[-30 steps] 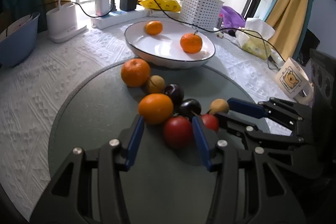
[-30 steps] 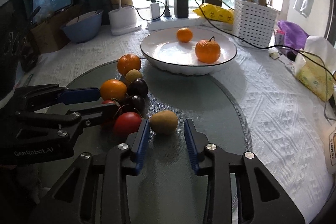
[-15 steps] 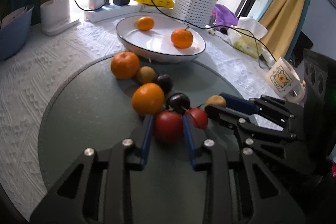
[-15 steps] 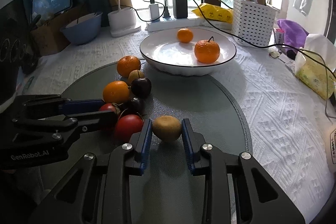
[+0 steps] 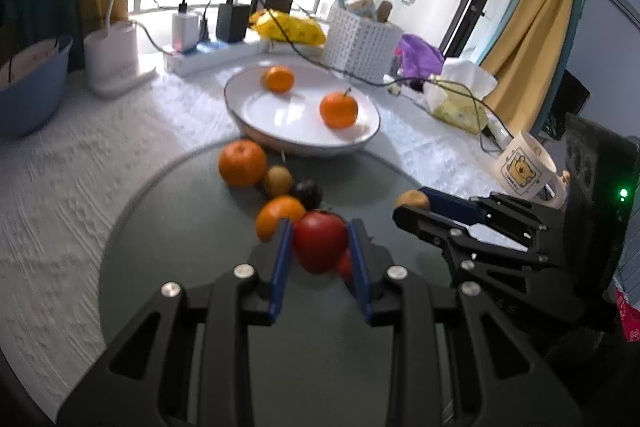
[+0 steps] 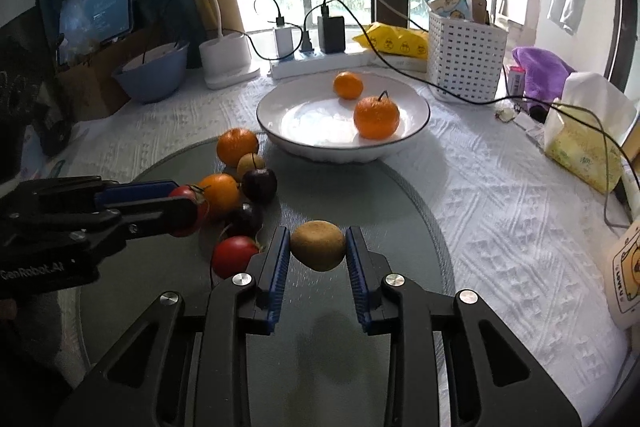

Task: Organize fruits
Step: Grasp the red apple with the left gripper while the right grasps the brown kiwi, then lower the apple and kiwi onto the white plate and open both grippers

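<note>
Fruit lies clustered on a round grey mat (image 6: 400, 203) on the desk (image 6: 500, 211). The left tool (image 5: 320, 247) is clamped on a red tomato (image 5: 320, 245), its blue pads pressing both sides, the fruit lifted just clear of the pile. The right tool (image 6: 318, 247) grips a brown kiwi (image 6: 318, 245) the same way, to the right of the pile. On the mat, left of the kiwi, sit another tomato (image 6: 234, 257), two dark plums (image 6: 259, 184), two oranges (image 6: 237, 146) and a second kiwi (image 6: 250, 163). Beyond the mat stands a white bowl (image 6: 312, 143) holding two tangerines (image 6: 376, 117), one nearer, one farther.
</note>
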{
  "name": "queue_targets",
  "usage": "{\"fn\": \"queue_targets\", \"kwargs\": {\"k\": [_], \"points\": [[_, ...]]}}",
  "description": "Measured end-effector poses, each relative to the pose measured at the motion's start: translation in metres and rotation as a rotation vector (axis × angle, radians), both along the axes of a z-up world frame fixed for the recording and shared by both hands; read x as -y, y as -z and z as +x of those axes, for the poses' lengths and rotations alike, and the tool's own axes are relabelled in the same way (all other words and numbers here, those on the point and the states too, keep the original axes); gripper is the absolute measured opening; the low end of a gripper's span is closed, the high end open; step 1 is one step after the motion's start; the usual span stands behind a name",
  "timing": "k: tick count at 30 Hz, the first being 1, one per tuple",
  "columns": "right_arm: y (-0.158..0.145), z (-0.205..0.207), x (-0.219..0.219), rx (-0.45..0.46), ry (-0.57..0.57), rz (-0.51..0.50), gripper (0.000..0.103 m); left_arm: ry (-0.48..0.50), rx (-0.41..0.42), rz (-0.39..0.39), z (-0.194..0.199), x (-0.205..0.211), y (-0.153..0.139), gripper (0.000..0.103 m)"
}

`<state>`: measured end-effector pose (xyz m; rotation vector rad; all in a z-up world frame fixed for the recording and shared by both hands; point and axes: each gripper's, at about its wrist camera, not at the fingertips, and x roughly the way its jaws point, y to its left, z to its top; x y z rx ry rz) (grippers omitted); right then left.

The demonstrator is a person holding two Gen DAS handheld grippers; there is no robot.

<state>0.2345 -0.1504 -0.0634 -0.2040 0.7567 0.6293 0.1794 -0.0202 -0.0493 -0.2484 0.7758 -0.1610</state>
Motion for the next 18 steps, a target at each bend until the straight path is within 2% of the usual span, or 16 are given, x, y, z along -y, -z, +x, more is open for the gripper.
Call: {"fn": "queue_targets", "kwargs": {"k": [9, 18], "points": [[-0.015, 0.014, -0.006, 0.034, -0.001, 0.014, 0.031, -0.009, 0.050, 0.028, 0.012, -0.010, -0.018, 0.029], [-0.021, 0.038, -0.014, 0.057, -0.007, 0.004, 0.031, -0.004, 0.068, 0.042, 0.035, -0.017, -0.021, 0.029]]}}
